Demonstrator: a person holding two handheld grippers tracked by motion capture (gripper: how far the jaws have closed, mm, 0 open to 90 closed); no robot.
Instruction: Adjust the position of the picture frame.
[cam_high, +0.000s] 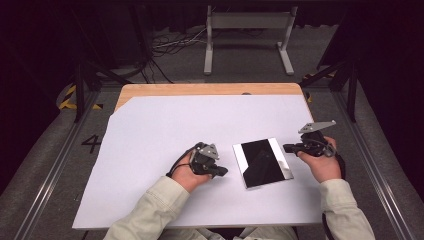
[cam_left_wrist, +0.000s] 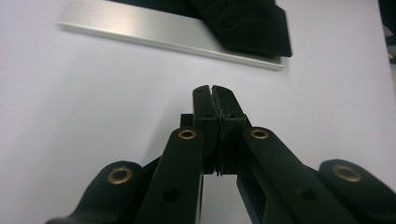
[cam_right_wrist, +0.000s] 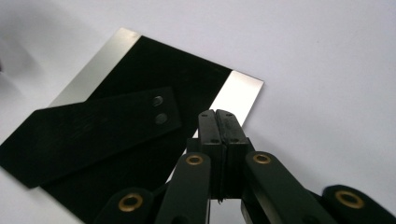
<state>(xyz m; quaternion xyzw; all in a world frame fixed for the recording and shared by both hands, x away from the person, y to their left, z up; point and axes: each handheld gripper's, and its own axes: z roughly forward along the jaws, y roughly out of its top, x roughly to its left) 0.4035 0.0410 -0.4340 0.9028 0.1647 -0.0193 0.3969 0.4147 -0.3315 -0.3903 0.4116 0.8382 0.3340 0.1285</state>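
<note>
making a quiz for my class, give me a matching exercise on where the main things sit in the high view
Things:
1. left gripper
2. right gripper
3. mirror plate
4. white sheet

Places or states:
a. lies flat between the two grippers
b. covers most of the wooden table
c. jaws shut, at the plate's right edge
d. jaws shut, just left of the plate

Pairs: 1-d, 2-c, 3-a, 4-b

A dark "4" (cam_high: 91, 143) is marked on the grey floor (cam_high: 50, 150), at nine o'clock from the table (cam_high: 150, 90).
</note>
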